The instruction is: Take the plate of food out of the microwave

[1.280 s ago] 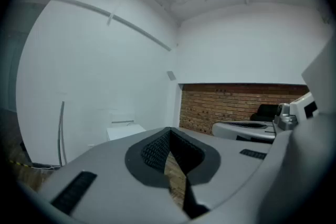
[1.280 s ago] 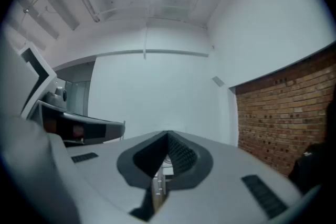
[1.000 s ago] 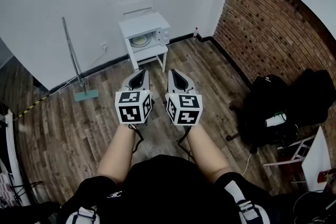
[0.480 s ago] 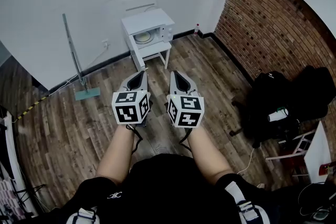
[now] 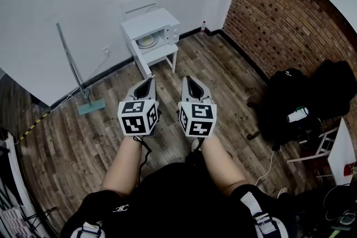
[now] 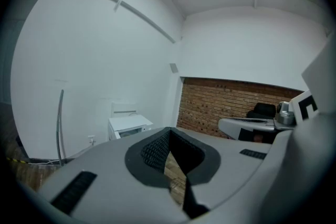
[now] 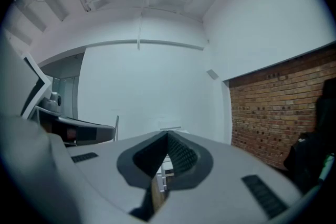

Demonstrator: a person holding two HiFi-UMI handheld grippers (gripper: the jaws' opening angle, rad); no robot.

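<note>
The white microwave [image 5: 152,29] stands on a small white table [image 5: 160,57] against the far wall, some way ahead of me. Through its door window a pale round plate [image 5: 147,40] shows; the food on it is too small to make out. My left gripper [image 5: 147,81] and right gripper [image 5: 189,81] are held side by side over the wooden floor, pointing toward the microwave. Both are shut with nothing between the jaws. In the left gripper view the microwave [image 6: 128,125] sits left of the shut tips [image 6: 169,130]. The right gripper's tips [image 7: 168,136] meet the same way.
A long-handled mop [image 5: 71,67] leans on the white wall left of the microwave. A small bottle [image 5: 202,26] stands at the corner by the brick wall [image 5: 284,19]. Black bags [image 5: 304,100] are piled at the right. A yellow-black cable [image 5: 33,122] runs along the left floor.
The head view has swung slightly, so the microwave sits a little further left and higher. Both grippers stay shut, side by side.
</note>
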